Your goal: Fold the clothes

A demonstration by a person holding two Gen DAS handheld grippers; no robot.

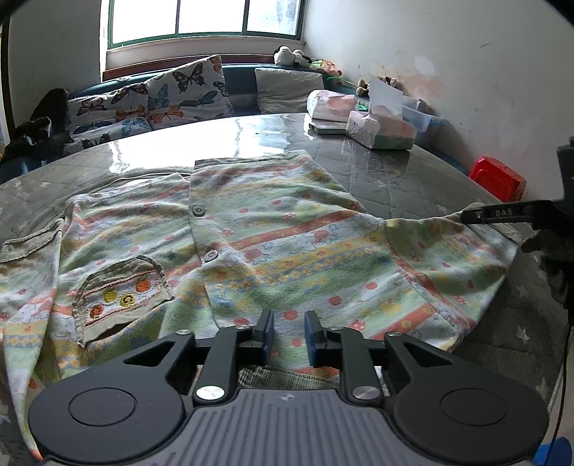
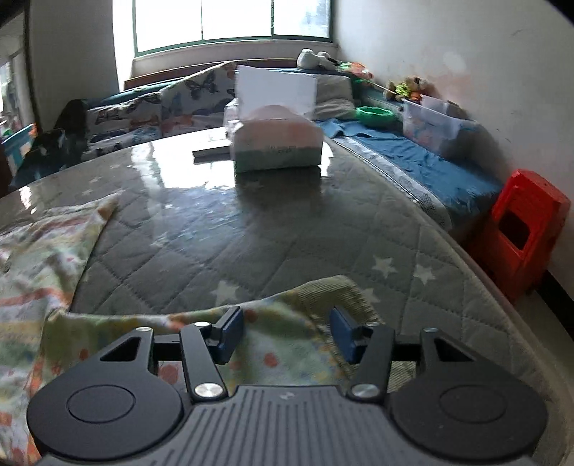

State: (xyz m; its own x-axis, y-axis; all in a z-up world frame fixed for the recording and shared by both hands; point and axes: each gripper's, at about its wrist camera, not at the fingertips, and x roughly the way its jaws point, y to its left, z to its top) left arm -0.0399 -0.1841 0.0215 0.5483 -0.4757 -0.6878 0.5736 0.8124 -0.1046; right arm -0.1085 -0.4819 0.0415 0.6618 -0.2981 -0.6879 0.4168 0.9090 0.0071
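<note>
the shirt (image 1: 272, 233) lies spread, front up, ready for folding. left gripper (image 1: 288, 337) hovers at the near collar, fingers slightly apart, pinching nothing. right gripper (image 2: 287, 333), spread, straddles the right sleeve (image 2: 287, 322) to grab it.

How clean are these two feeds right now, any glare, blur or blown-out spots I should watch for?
Left wrist view: sharp; the window is blown out and throws white glare on the glossy table; fisheye bends the edges. Right wrist view: softer, the tissue box and the garment look smeared; glare again on the tabletop, window overexposed.
</note>
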